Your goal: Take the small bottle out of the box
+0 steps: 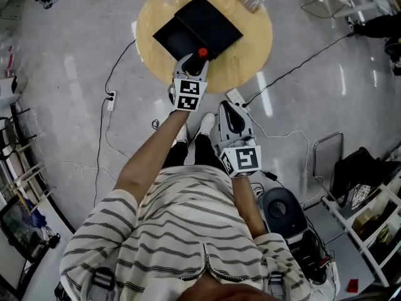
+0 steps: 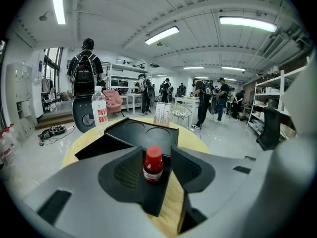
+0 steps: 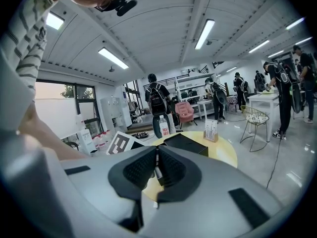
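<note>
Head view: an open black box [image 1: 210, 17] sits on a round table [image 1: 250, 49]; a small bottle [image 1: 202, 52] stands at the box's near corner, with the left gripper [image 1: 199, 61] around it; the right gripper [image 1: 229, 107] hangs off the table's near edge. Left gripper view: jaws wide apart beside the upright bottle, not touching. Right gripper view: jaws together, empty. This looks like the grasping step; next, close and lift straight up.

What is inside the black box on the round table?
The small bottle, red-capped, stands upright at the black box's near end, between the left gripper's open jaws. Two round recesses behind it look empty. The jaws cover the box's near corners.
</note>
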`<state>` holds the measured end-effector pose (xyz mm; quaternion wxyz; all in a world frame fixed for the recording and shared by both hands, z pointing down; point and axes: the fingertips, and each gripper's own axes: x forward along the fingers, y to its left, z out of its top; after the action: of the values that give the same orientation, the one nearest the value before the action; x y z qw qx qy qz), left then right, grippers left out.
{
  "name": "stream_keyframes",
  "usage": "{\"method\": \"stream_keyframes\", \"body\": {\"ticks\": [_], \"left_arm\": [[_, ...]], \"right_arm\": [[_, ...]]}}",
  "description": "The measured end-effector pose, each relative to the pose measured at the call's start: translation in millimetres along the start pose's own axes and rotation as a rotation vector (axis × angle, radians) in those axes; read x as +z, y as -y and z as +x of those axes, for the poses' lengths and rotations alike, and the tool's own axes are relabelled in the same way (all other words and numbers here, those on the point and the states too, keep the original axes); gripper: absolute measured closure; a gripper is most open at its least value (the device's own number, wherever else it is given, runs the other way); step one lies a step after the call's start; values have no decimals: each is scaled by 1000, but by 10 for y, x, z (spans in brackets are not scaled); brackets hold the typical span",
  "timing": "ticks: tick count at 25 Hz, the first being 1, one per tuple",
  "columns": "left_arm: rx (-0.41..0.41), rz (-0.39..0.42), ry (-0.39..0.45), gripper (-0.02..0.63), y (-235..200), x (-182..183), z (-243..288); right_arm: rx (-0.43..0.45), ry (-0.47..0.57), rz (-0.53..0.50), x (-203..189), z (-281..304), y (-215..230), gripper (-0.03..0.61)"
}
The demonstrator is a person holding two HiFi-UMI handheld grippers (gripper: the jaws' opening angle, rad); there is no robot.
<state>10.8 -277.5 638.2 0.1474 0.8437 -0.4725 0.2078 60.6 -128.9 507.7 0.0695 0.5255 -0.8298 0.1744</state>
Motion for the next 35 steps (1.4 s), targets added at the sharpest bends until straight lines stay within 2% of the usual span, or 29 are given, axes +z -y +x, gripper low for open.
{"method": "stream_keyframes", "body": {"ticks": [6,16,20,35], "left_arm": [[1,5,-29,442,-18,-131,165],[8,0,-47,443,-65,-150,362],[8,-5,-50,445,-60,-154,378],[7,-17,-50,454,-80,-161,473]], "right_arm": [[-8,-2,12,-9,10,56,566],[-10,-12,12,-23,26,89,563],[-9,-16,20,-30,19,89,517],[-30,-19,26,-35,50,122,522]]}}
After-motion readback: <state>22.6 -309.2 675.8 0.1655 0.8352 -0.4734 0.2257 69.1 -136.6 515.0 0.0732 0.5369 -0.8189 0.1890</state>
